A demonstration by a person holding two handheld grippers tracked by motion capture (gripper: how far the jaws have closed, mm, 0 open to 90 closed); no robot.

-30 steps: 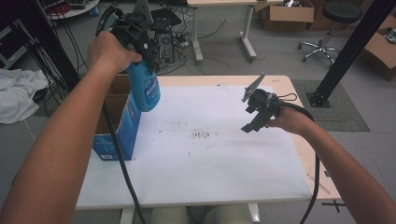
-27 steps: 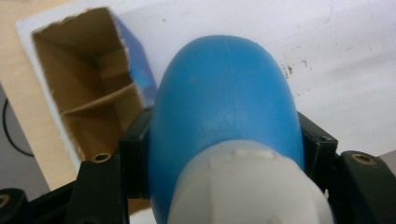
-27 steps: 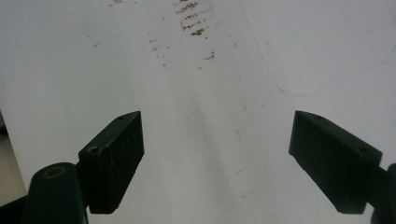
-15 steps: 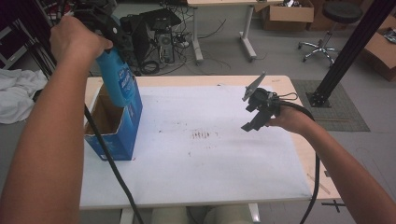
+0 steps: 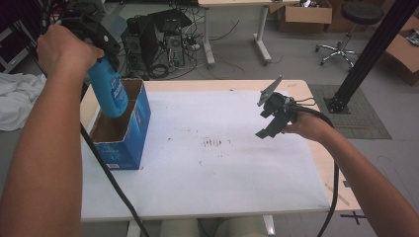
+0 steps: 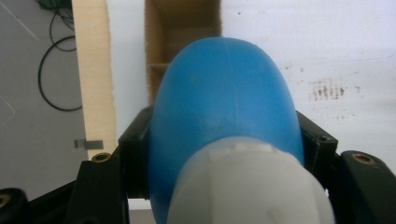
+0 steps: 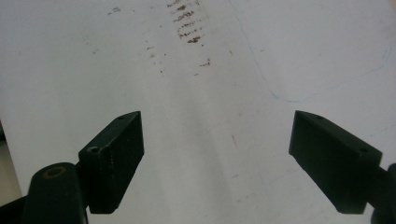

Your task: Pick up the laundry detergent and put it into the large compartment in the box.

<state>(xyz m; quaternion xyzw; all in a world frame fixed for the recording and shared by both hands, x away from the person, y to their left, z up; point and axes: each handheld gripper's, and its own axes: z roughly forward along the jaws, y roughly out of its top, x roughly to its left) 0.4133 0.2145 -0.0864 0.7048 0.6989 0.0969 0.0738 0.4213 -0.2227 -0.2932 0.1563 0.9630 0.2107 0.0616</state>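
Left gripper clamps the blue bottle, long axis near upright, hanging directly above the open blue box; right gripper, jaws wide and empty, sits well apart from that box.

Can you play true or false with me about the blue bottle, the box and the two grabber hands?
1. The left gripper is squeezing a blue bottle. True.
2. The bottle is lying flat on the table. False: it is held up in the air, over the open blue box.
3. The right gripper is holding a cup. False: its jaws stand wide apart with nothing between them, above the white tabletop.
4. The blue box sits near the table's left edge in the high view. True.
5. The box has a lid shut on top. False: its top is open and you can see brown cardboard inside.
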